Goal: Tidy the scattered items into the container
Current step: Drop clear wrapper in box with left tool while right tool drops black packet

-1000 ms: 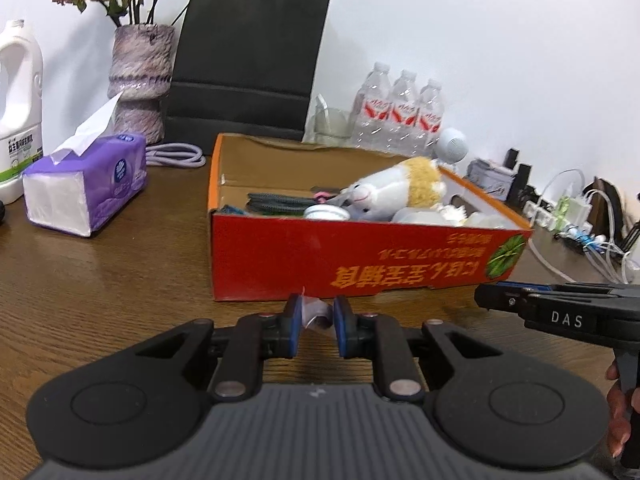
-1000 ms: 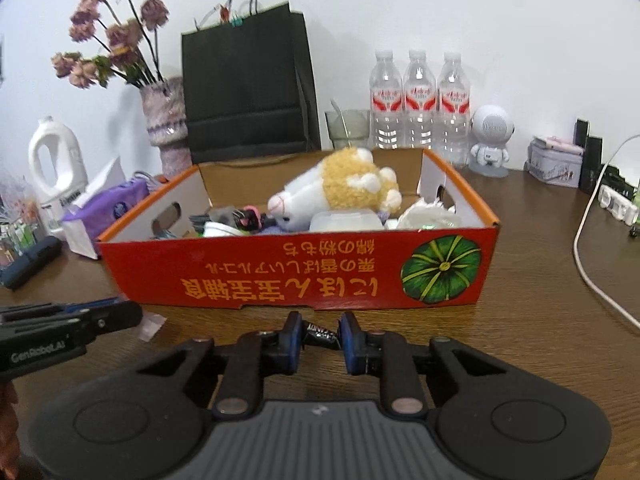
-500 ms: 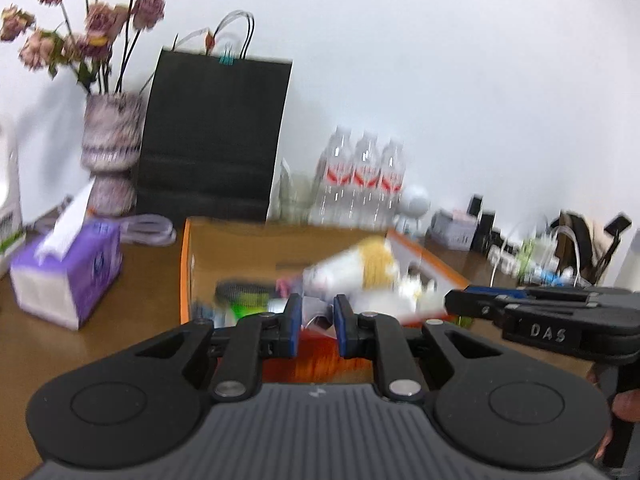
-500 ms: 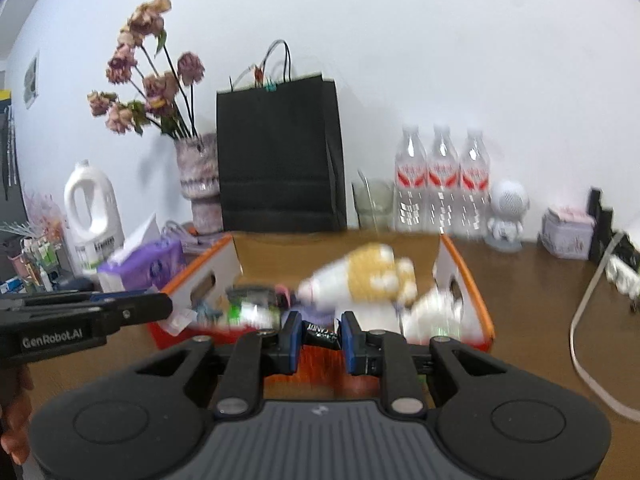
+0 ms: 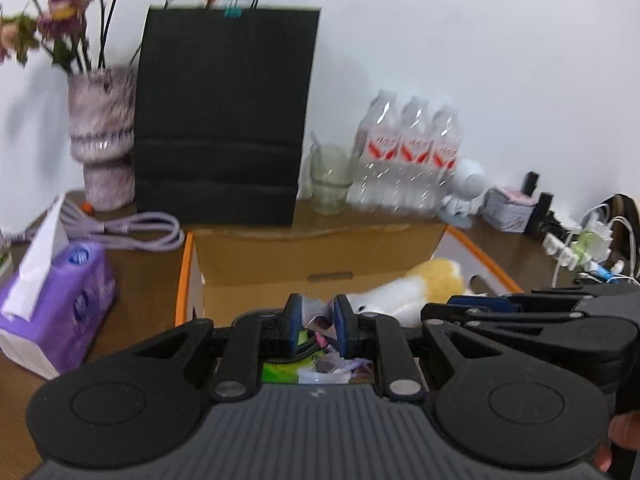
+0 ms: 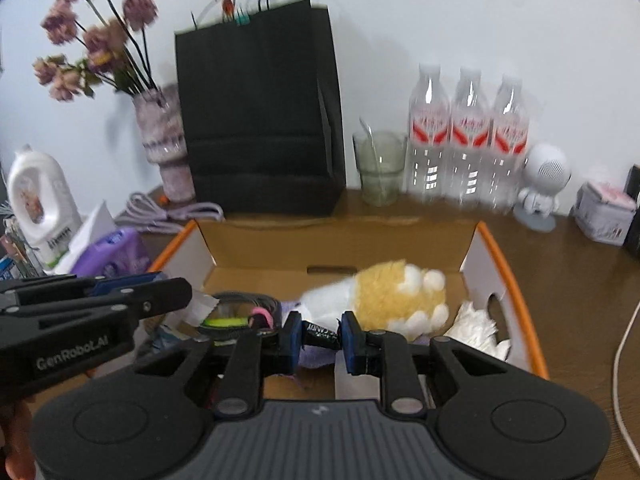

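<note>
An orange cardboard box (image 5: pixel 182 280) (image 6: pixel 516 280) stands open on the brown table. Inside it lie a yellow-and-white plush toy (image 5: pixel 420 284) (image 6: pixel 392 300), crumpled white tissue (image 6: pixel 476 328), a dark coiled item and other small things. My left gripper (image 5: pixel 318 316) hangs over the box's near left part, shut on a small pale wrapper (image 5: pixel 318 314). My right gripper (image 6: pixel 320 334) hovers over the box's near middle, shut on a black candy wrapper (image 6: pixel 320 334). Each gripper's body shows in the other view, the right one (image 5: pixel 520 312) and the left one (image 6: pixel 100 300).
Behind the box stand a black paper bag (image 6: pixel 260 120), a vase of dried flowers (image 6: pixel 164 148), a glass (image 6: pixel 378 168), three water bottles (image 6: pixel 468 140) and a white robot figure (image 6: pixel 542 184). A purple tissue pack (image 5: pixel 56 320) and a cable (image 5: pixel 132 228) lie at left. A power strip (image 5: pixel 576 248) sits far right.
Both grippers have risen and moved forward, from the table in front of the box's red wall to above its open top. Each still holds its wrapper.
</note>
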### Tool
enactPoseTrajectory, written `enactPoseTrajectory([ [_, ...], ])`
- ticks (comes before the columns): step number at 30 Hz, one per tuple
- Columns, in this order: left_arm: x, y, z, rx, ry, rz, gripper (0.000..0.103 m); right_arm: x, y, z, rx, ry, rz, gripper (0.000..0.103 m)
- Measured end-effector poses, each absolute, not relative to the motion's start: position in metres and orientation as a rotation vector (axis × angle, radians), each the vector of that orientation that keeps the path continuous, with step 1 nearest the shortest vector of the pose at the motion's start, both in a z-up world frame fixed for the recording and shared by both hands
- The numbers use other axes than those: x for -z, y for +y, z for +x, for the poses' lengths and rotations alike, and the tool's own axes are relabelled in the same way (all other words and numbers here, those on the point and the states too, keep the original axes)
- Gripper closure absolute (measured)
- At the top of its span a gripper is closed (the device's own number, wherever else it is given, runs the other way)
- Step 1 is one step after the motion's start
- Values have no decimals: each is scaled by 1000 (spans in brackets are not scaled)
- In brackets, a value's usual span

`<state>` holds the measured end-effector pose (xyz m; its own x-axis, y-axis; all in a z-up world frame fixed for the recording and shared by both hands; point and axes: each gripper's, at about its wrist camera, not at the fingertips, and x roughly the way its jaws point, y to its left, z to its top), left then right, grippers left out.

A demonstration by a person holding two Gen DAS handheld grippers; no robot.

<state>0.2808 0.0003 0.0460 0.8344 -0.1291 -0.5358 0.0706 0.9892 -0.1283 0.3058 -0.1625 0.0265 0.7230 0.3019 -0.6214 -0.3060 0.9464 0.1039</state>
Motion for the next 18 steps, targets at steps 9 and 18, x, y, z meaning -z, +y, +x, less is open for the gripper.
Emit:
enactPoseTrajectory([
  [9,-12,9,294,67,658,-84,84,2,-156,317,-347,736,-11,81],
  [18,-19,23,286,24,644,-131,17,-16,-169,306,-328,703,37,5],
])
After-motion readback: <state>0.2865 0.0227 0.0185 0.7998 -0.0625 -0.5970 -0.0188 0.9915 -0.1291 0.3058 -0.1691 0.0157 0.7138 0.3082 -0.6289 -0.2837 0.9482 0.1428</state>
